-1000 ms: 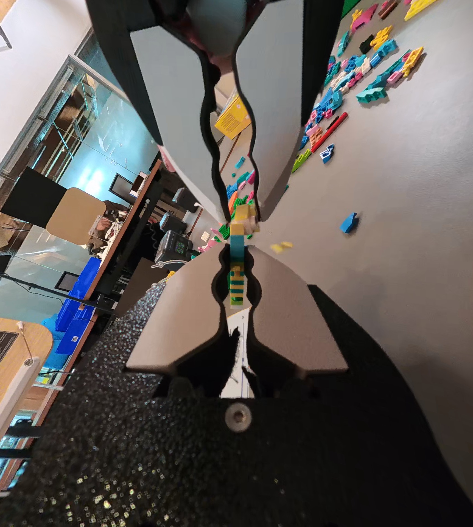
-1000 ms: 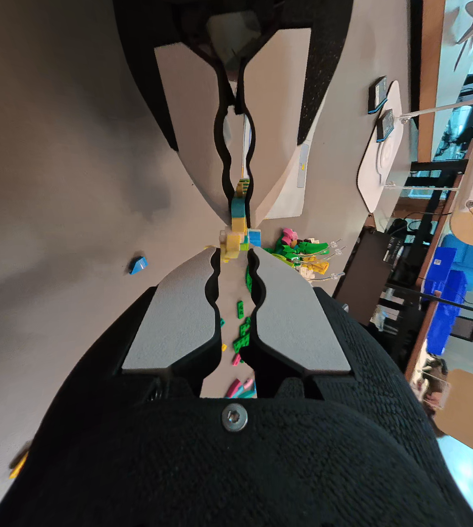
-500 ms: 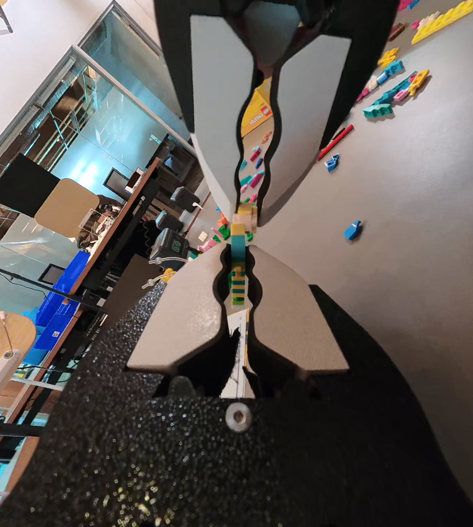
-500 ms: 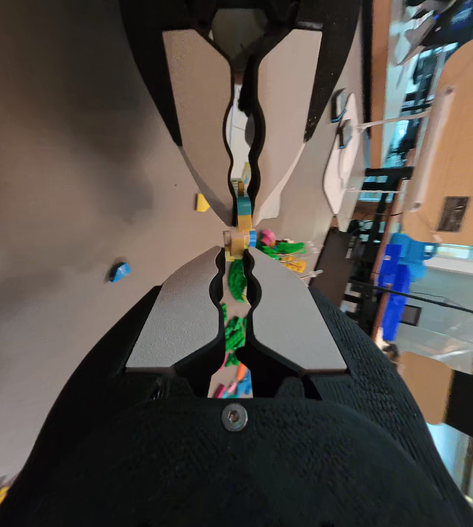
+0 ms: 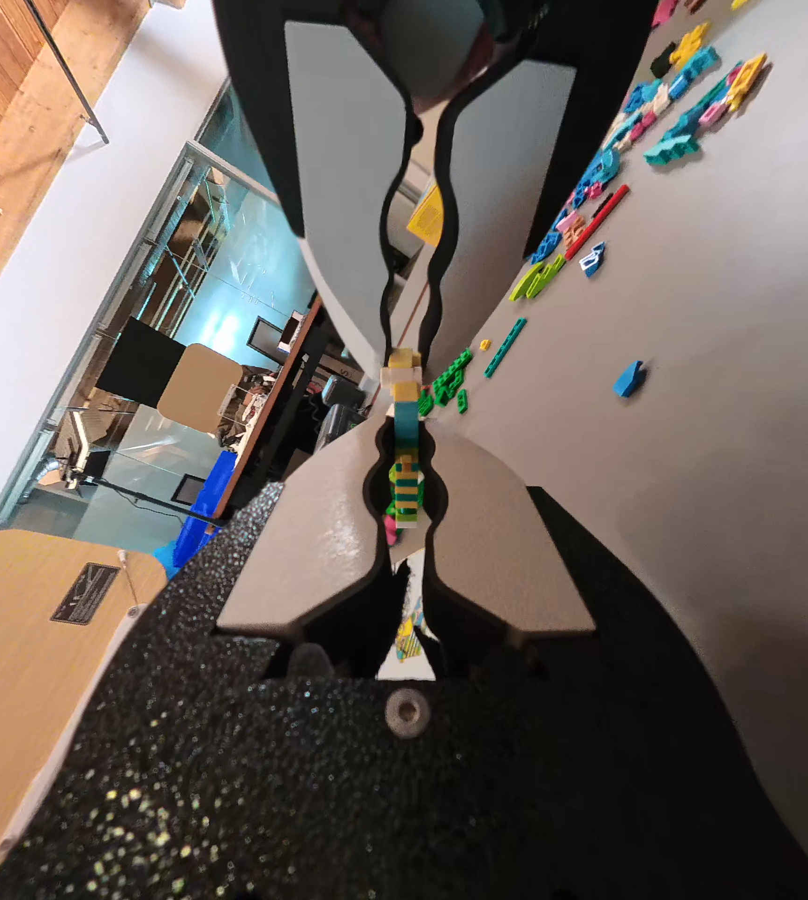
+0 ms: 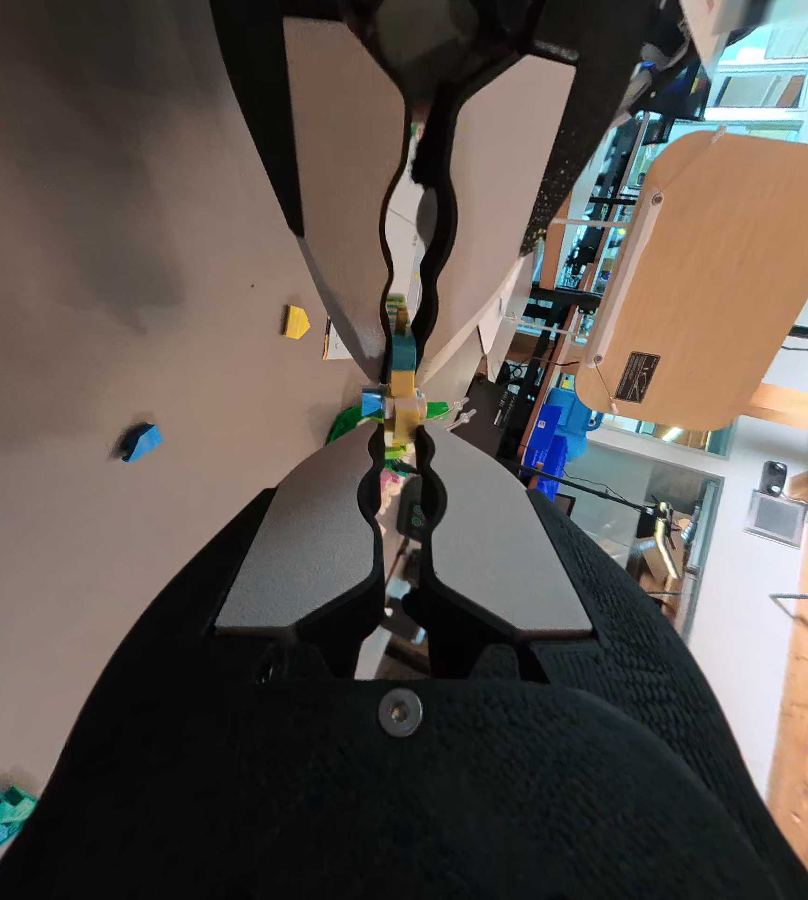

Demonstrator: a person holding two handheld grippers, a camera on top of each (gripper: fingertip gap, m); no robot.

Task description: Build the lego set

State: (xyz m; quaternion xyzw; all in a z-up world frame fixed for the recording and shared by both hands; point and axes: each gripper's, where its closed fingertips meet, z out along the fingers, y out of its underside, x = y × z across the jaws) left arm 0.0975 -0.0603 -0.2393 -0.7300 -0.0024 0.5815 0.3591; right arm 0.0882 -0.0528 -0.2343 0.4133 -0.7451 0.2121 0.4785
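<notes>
A small lego assembly (image 5: 405, 419) is held in the air between my two grippers, which meet tip to tip. It has a green-and-yellow striped end, a teal middle and a yellow end with a white crosspiece. My left gripper (image 5: 404, 428) is shut on the teal and striped end. My right gripper (image 6: 399, 433) is shut on the yellow end of the assembly (image 6: 402, 389), which carries a small blue piece on its side. Each gripper shows opposite the other: the right gripper (image 5: 404, 348) in the left wrist view, the left gripper (image 6: 399, 375) in the right wrist view.
The grey table (image 5: 684, 487) holds loose bricks: a blue slope brick (image 5: 628, 380), green pieces (image 5: 448, 384), a teal bar (image 5: 504, 348), a red bar (image 5: 596, 221) and a mixed pile (image 5: 660, 121). A yellow brick (image 6: 296, 321) lies by a booklet. Desks and blue bins stand beyond the table's edge.
The right gripper's jaws have narrowed onto the yellow end of the assembly. Both grippers have shifted and turned together over the table, and the left grip has stayed the same.
</notes>
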